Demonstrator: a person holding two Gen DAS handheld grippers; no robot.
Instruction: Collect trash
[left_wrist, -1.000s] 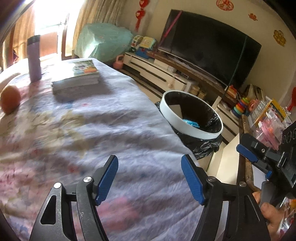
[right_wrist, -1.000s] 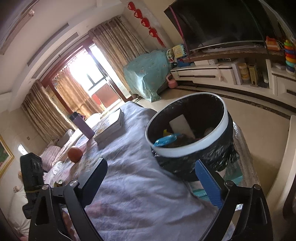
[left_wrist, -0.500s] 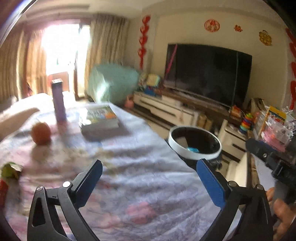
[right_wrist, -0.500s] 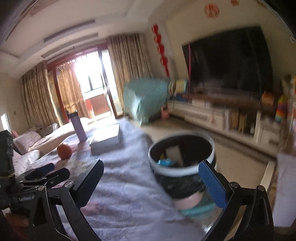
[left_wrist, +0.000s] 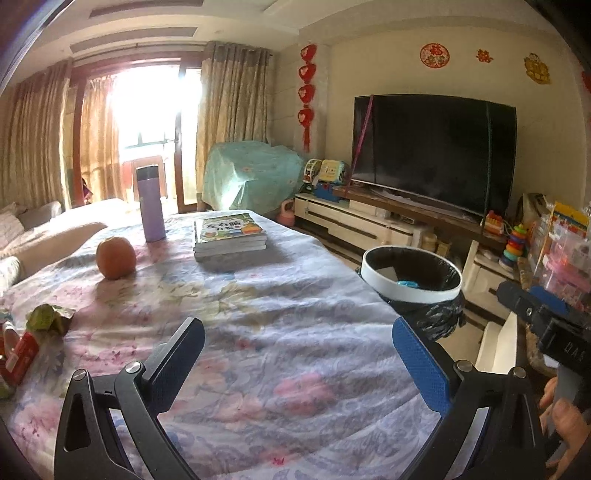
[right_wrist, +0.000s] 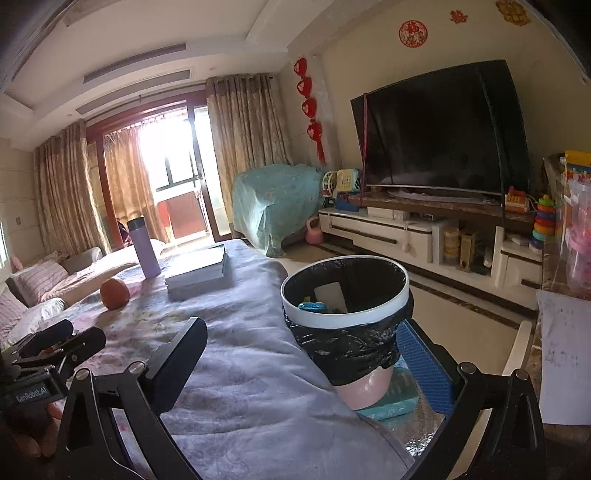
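A white-rimmed trash bin (left_wrist: 412, 271) (right_wrist: 345, 295) lined with a black bag stands off the right edge of the floral-clothed table (left_wrist: 258, 332); a blue scrap and a white card lie inside. Crumpled green and red wrappers (left_wrist: 40, 325) lie at the table's left edge in the left wrist view. My left gripper (left_wrist: 295, 354) hangs open over the cloth with nothing between its fingers. My right gripper (right_wrist: 303, 354) is open too, empty, low in front of the bin, with its blue pad beside the bag. Each gripper shows at the edge of the other's view.
An orange (left_wrist: 115, 257), a purple flask (left_wrist: 150, 203) and a stack of books (left_wrist: 229, 234) sit at the table's far end. A sofa (right_wrist: 44, 280) runs along the left. A TV (left_wrist: 432, 151) on a low cabinet and toy shelves (left_wrist: 561, 243) fill the right side.
Both grippers pulled back and tilted up from the bin, so more of the room shows. The left jaws spread wider. The wrappers at the table's left edge came into the left view.
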